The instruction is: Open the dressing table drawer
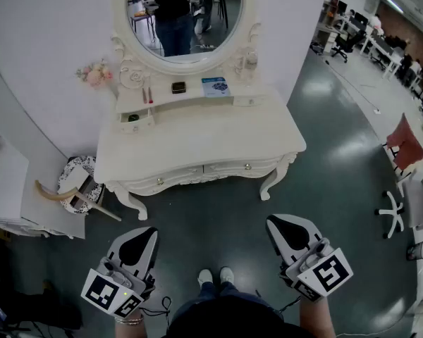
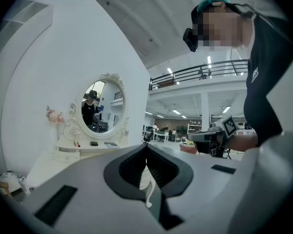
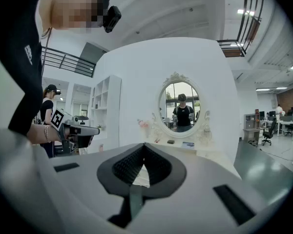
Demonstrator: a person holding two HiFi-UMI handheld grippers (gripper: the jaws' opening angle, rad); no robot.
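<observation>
- The left gripper (image 1: 146, 232) is at the lower left of the head view. Its jaws are closed tip to tip with nothing between them, as its own view (image 2: 146, 148) confirms.
- The right gripper (image 1: 273, 222) is at the lower right, also closed and empty, and its own view (image 3: 144, 146) shows the same.
- Both are held level and point towards the furniture, well apart from it, with the person's shoes (image 1: 215, 277) on the dark floor between them.
- The white dressing table (image 1: 197, 143) fills the middle of the head view and stands on curved legs.
- Two shallow drawers lie side by side along its front edge. The left drawer (image 1: 170, 177) and the right drawer (image 1: 233, 169) both look fully shut.
- Each has one small round knob, the left knob (image 1: 160, 182) and the right knob (image 1: 247, 166).
- Above, towards the top of the frame, a raised shelf holds a blue booklet (image 1: 215, 86) and a small dark item (image 1: 178, 87).
- At the shelf's left end a small shelf drawer (image 1: 136, 120) seems pulled out a little.
- An oval mirror (image 1: 183, 13) rises behind the shelf, with pink flowers (image 1: 95, 74) to its left.
- Judged from this, a front drawer is rigid painted wood, probably light, and should slide straight out.
- The knob is the only place to hold, and it looks smooth, so it may slip. The jaws must open, close on either side of it, and pull evenly towards the person.
- A hard tug could shift the slim-legged table.
</observation>
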